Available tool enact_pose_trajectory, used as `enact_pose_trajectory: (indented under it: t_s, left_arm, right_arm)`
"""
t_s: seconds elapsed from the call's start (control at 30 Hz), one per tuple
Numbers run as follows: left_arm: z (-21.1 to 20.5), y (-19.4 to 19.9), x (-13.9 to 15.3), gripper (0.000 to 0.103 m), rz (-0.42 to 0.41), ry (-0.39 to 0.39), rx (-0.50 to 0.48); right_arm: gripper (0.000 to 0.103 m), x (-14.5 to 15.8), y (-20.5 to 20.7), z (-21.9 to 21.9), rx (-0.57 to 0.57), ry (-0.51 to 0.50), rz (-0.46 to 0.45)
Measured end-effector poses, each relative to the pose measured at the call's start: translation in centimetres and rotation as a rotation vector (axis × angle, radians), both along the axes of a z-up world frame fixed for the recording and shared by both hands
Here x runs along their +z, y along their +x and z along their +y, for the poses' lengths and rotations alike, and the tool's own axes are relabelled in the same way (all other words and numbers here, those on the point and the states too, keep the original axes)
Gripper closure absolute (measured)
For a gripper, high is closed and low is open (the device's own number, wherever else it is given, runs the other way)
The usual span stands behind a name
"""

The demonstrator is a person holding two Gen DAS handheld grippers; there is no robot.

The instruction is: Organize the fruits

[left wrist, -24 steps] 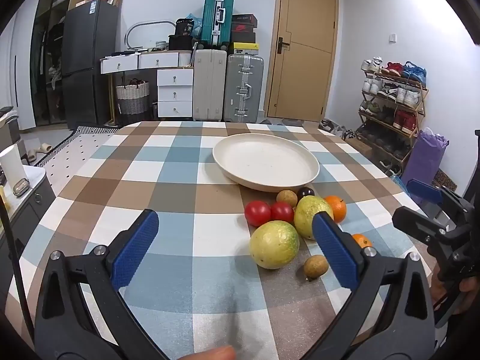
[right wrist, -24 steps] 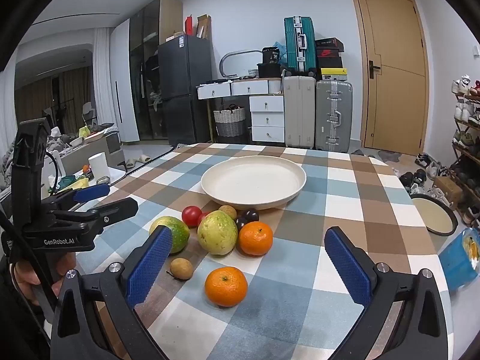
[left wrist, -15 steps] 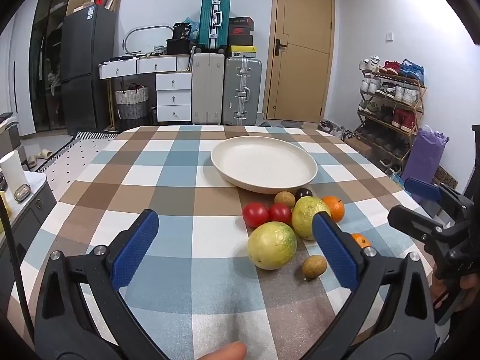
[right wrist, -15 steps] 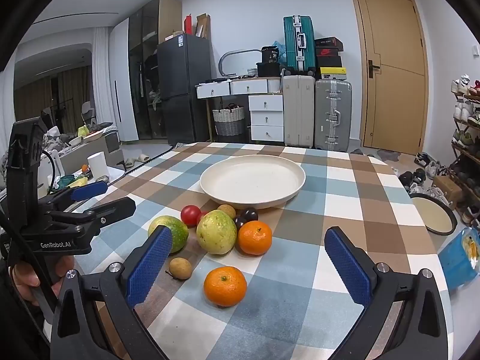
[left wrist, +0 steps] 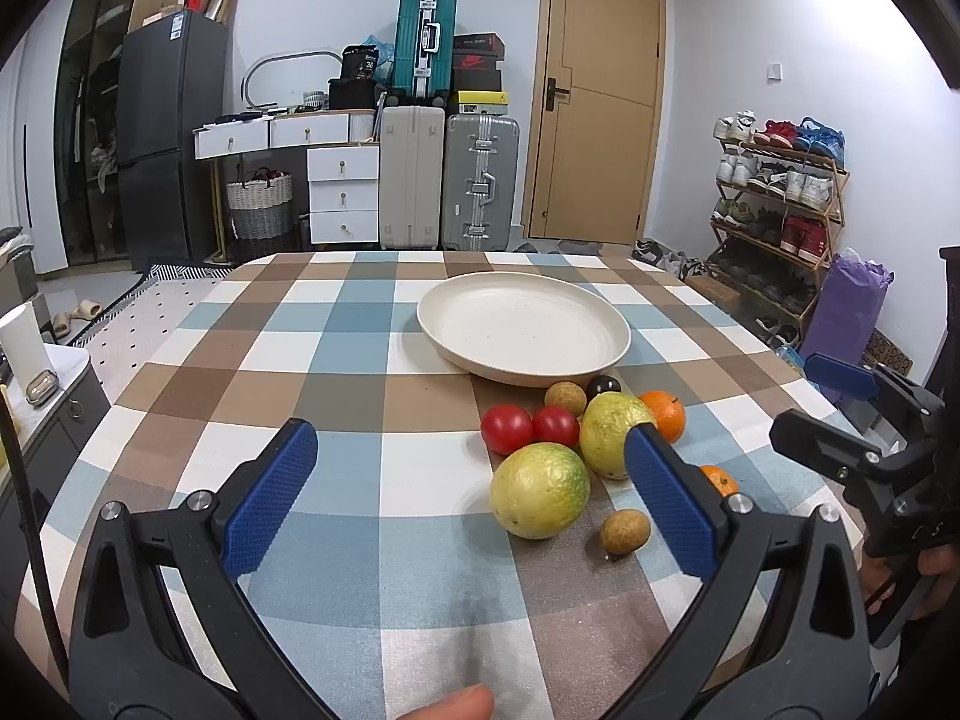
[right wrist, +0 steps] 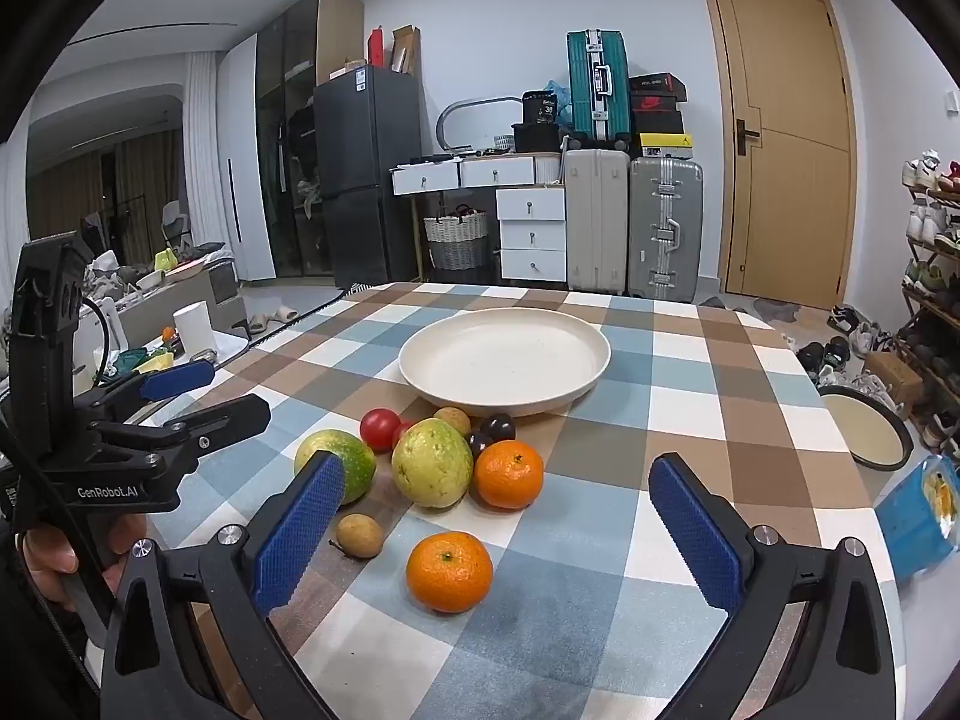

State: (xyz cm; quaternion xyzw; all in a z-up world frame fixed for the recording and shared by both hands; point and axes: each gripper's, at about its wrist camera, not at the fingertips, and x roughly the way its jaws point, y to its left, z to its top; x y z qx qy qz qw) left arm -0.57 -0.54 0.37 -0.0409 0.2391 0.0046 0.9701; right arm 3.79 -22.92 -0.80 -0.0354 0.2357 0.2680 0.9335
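Observation:
A cream plate (left wrist: 522, 330) (right wrist: 504, 354) stands bare on the checked table. In front of it lies a cluster of fruit: two yellow-green guavas (left wrist: 539, 498) (left wrist: 609, 432), two red tomatoes (left wrist: 507, 427), two oranges (right wrist: 509, 474) (right wrist: 449, 570), two dark plums (right wrist: 498, 426) and small brown longans (left wrist: 624, 531) (right wrist: 359, 534). My left gripper (left wrist: 471, 504) is open and empty, short of the fruit. My right gripper (right wrist: 495, 537) is open and empty, with the near orange between its blue pads (right wrist: 297, 537).
The table's right edge (right wrist: 840, 480) is near; beyond it sit a round basin (right wrist: 864, 429) and a blue bag (right wrist: 918, 510). Suitcases, drawers, a fridge, a door and a shoe rack (left wrist: 774, 228) stand around the room.
Both grippers have drifted slightly; the fruit and plate sit a little lower and nearer in the left view. Jaws stay open. No fruit has moved.

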Motion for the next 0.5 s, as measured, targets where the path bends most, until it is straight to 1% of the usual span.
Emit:
enact_pose_trajectory:
  t_s: [0.5]
  left_arm:
    - [0.02, 0.02, 0.03, 0.001, 0.000, 0.000, 0.001]
  right_arm:
    - [0.000, 0.01, 0.01, 0.01, 0.000, -0.003, 0.001]
